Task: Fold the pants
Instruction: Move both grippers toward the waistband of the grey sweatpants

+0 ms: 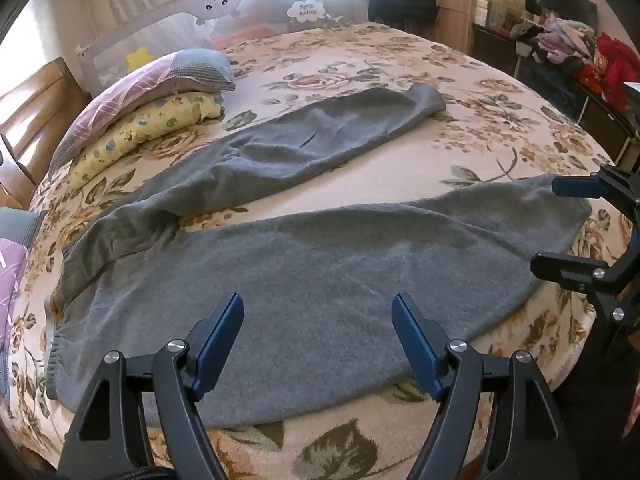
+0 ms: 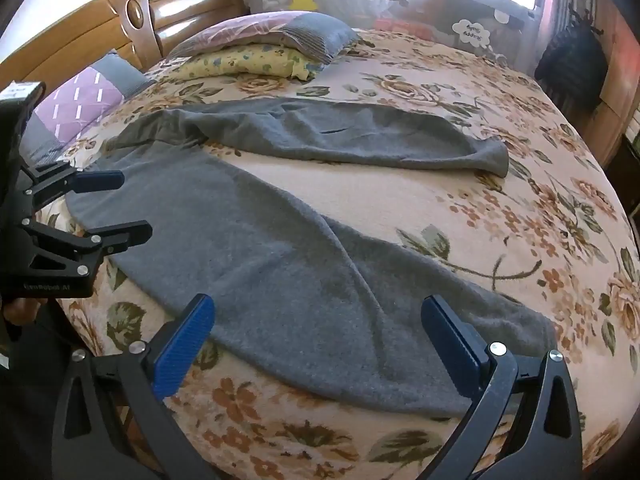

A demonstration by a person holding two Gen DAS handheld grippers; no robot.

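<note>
Grey pants [image 1: 320,256] lie spread flat on the floral bed, legs apart in a V; they also show in the right wrist view [image 2: 280,240]. The near leg runs along the bed's front edge, the far leg [image 1: 320,136] angles toward the middle. My left gripper [image 1: 318,320] is open, hovering just above the near leg close to the waistband end. My right gripper [image 2: 316,320] is open above the near leg's cuff end. Each gripper shows in the other's view, the right [image 1: 560,228] and the left [image 2: 128,208], both open and empty.
The floral bedspread [image 1: 400,60] covers the bed. Stacked pillows [image 1: 152,100] lie at the head by a wooden headboard [image 2: 120,16]. A grey bed rail [image 1: 224,8] lines the far side. Cluttered shelves [image 1: 560,40] stand beyond the foot.
</note>
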